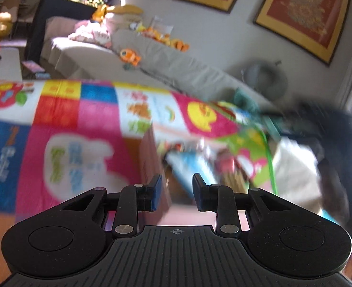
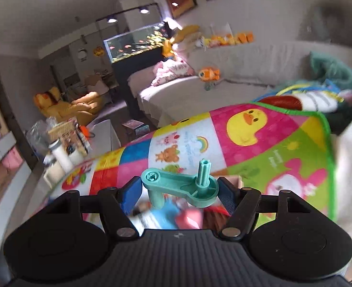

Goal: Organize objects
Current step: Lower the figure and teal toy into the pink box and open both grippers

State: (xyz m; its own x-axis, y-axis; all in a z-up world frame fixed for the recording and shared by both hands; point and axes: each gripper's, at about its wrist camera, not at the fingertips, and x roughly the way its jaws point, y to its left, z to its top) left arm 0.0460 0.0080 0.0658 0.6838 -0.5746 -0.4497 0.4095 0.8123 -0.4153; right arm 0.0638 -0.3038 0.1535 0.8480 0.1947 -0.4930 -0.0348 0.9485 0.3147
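My right gripper (image 2: 178,192) is shut on a teal plastic crank piece (image 2: 176,181) with an upright peg; the piece lies crosswise between the blue pads. Under it I make out blurred blue and pink toys (image 2: 176,215). My left gripper (image 1: 177,191) stands narrowly open with nothing between its pads. Ahead of it is the brown wall of a wooden box (image 1: 150,165) with blurred toys inside. A bright patchwork play mat (image 1: 80,124) with a yellow duck panel (image 2: 245,124) spreads behind both grippers.
A grey covered sofa (image 1: 180,64) with an orange fish plush (image 1: 129,56) runs along the wall. A fish tank (image 2: 133,45) stands at its far end. White cloth (image 1: 295,172) lies right of the box. Bottles and clutter (image 2: 61,153) sit at the left.
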